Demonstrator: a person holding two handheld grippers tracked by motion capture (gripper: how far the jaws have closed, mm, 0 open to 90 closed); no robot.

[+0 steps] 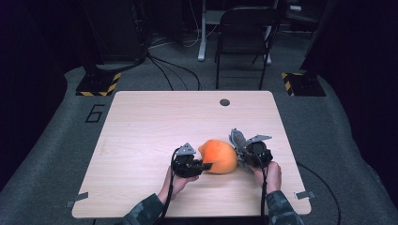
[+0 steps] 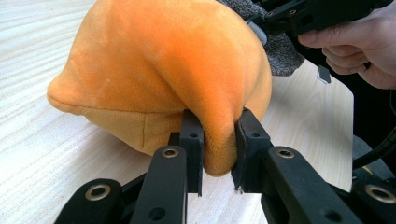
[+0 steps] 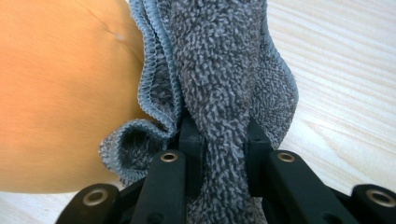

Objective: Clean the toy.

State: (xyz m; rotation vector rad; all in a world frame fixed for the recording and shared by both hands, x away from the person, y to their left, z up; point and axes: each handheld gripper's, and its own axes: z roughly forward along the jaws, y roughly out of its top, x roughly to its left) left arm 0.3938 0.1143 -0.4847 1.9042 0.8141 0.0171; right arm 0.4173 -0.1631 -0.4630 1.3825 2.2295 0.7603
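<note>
Your left hand-held gripper [image 2: 219,156] is pinching a fold of the rounded orange plush toy [image 2: 163,74]; the jaws are clamped on the soft fabric at its near lower edge, fabric bulging out below the pads. High view puts that orange plush [image 1: 218,156] on the pale wood-grain tabletop [image 1: 150,122], front-centre, sitting between your two hands. Left hand-held gripper [image 1: 202,165] comes at it from the left side, touching it. Your right hand-held gripper [image 3: 223,149] is pinching a bunched grey terry cloth with a light blue stitched hem [image 3: 219,70]; jaws closed tight on the gathered middle, the pile spilling out above and to both sides. The grey cloth [image 1: 238,139] sits just right of the plush, and in the right gripper view it lies against the orange surface [image 3: 60,93], looks like touching, though the close framing makes the contact hard to confirm. Right hand-held gripper [image 1: 244,157] is just beside the plush's right flank. Both your hands [image 1: 270,174] are near the front edge of the tabletop.
</note>
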